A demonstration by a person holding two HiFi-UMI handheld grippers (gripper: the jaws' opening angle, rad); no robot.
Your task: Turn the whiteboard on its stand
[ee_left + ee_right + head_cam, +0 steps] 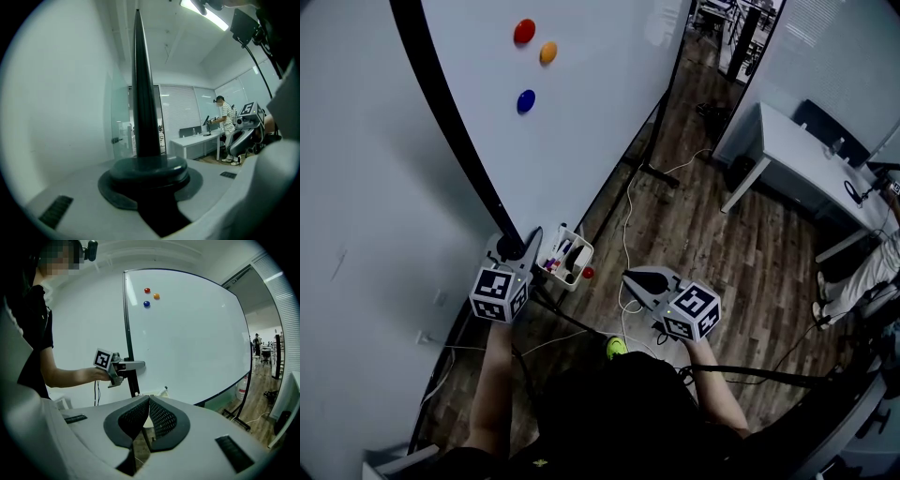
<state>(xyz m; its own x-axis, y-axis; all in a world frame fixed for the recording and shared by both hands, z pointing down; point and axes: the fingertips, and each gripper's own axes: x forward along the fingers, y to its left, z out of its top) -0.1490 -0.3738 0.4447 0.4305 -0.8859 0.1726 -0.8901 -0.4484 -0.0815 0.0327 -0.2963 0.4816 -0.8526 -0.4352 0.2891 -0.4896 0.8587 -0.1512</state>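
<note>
The big whiteboard (581, 112) stands tilted across the room, with a black frame edge (450, 122) and red (524, 31), orange (547, 52) and blue (526, 101) magnets on it. My left gripper (525, 251) is shut on the lower part of that frame edge. In the left gripper view the black edge (143, 93) rises straight up from between the jaws of the left gripper (150, 164). The right gripper view shows the board (187, 333) face-on, with the left gripper (136, 364) clamped on its side. My right gripper (630, 277) hangs free to the right, shut and empty, its fingertips touching (149, 401).
A white basket of markers (572, 258) hangs just below the board by the left gripper. The stand's foot (661, 173) and cables (628, 225) lie on the wood floor. A white desk (806, 159) and a seated person (862, 272) are at right. A wall (356, 234) is close at left.
</note>
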